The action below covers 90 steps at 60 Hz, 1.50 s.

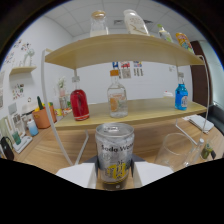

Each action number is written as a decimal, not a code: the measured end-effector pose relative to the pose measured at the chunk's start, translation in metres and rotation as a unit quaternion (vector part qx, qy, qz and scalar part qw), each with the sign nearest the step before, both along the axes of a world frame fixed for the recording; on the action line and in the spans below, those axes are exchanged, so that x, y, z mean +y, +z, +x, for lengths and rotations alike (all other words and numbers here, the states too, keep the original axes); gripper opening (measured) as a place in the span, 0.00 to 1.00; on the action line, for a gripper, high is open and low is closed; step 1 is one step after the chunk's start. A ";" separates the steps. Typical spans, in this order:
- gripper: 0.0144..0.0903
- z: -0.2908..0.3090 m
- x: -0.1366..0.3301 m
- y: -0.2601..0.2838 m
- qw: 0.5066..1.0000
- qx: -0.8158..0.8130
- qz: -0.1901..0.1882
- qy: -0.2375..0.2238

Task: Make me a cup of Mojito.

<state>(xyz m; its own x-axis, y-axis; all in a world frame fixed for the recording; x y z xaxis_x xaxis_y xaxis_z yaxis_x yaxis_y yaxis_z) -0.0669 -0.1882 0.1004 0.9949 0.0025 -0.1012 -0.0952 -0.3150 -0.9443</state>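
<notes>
1 soda water can [114,156] fills the middle of things, standing upright with its long axis vertical, right between the 2 white fingers [75,175] of the tool [115,181]; the fingers sit close against its flanks, yet I cannot tell whether they press on it or merely flank it, nor whether the can's base rests on the wooden surface [55,150] or hangs just above it; the lower part of the view is dark and hides that. Beside the can, off to the right and slightly beyond the fingers, stands a clear empty glass [177,150], near but not touching; that is the relation the coming move turns on, as I judge it, since soda for a Mojito would go into that glass, so the can would need carrying right and tipping toward the rim. Beyond, a 2-tier shelf [120,50] holds a red bottle [79,102], a clear bottle [117,95] with an orange label, and a blue bottle [181,95] further right; an orange pot [42,116] sits to the left.
</notes>
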 end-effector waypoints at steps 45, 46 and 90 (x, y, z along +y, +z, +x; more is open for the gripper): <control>0.79 -0.004 -0.017 -0.026 0.998 -0.062 -0.025 -0.009; 0.83 -0.004 -0.019 -0.025 0.997 -0.065 -0.029 -0.007; 0.94 0.063 -0.151 0.046 0.983 -0.092 -0.157 -0.007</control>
